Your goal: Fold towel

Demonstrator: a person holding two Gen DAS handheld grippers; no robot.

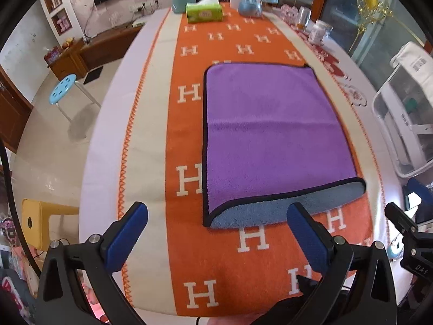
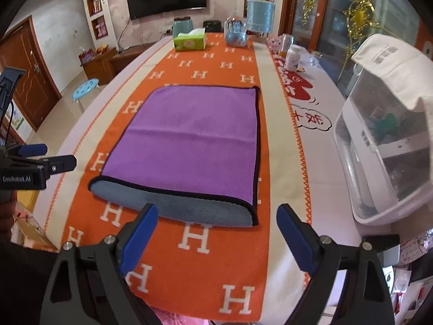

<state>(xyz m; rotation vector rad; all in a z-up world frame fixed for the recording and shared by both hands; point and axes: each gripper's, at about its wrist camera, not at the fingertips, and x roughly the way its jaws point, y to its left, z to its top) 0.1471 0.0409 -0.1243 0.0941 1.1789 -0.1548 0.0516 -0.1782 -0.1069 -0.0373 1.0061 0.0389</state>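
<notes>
Two tools hang over the near end of the tabletop [image 1: 108, 124], both with their blue-padded fingers spread wide and nothing between them. The left tool [image 1: 216, 216] sits just short of the towel's [image 1: 270, 124] near left corner, clear of the cloth; its right finger [image 1: 308, 233] overlaps the near edge in this view, but whether it touches cannot be told. The right tool [image 2: 216, 216] hovers in front of the towel [image 2: 194, 140] at its near right corner, its left finger [image 2: 140, 235] close to the grey lip and its right finger [image 2: 295, 235] out past the corner.

The towel lies flat on an orange runner [image 1: 189, 243] patterned with white H letters, purple face up and bound in black edging. It is already folded once: the near end shows a rounded fold with the grey underside exposed beneath the purple layer. Its long axis runs away from the tools, down the length of the tabletop, with the far edge pointing toward a green tissue box [image 1: 204, 12] and a blue kettle [image 1: 250, 2] at the far end. A faint crease crosses the purple face about midway.

From the right wrist view the left tool [image 2: 54, 159] is visible at the left edge, well apart from the towel. A white plastic container [image 2: 384, 140] stands on the right side of the tabletop.
</notes>
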